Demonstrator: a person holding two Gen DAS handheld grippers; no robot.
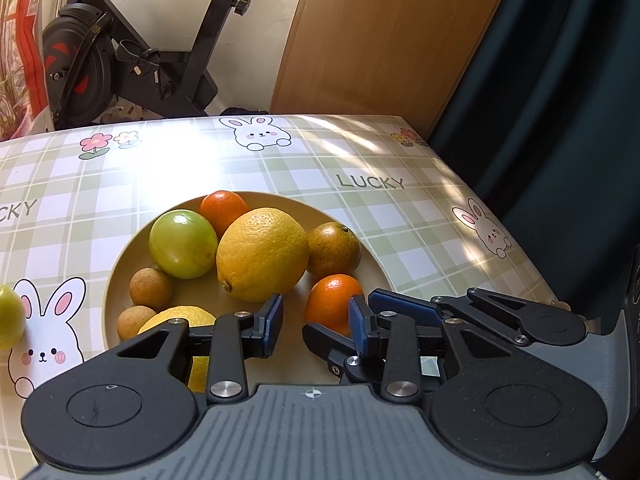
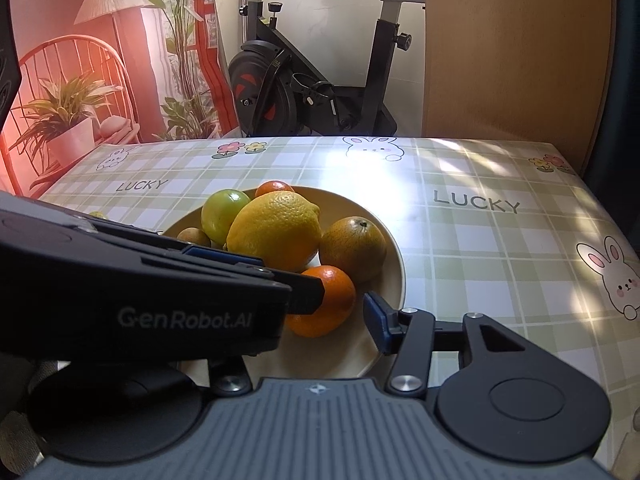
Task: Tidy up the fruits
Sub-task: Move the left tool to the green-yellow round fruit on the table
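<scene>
Two grippers over the plate (image 1: 120, 264) on the worktop (image 1: 360, 168). Left gripper (image 1: 316, 322) jaws apart, empty. Right gripper (image 2: 344, 312) jaws apart around the small orange (image 2: 336, 300) lying in the plate, near edge; contact unclear.

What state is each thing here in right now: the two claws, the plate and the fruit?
left gripper: open, holding nothing.
right gripper: open; visible pad clear of the near orange.
plate: on the tablecloth, loaded with fruit.
near orange: lying in the plate, ungripped.
stray green fruit: on the tablecloth, outside the plate.
</scene>
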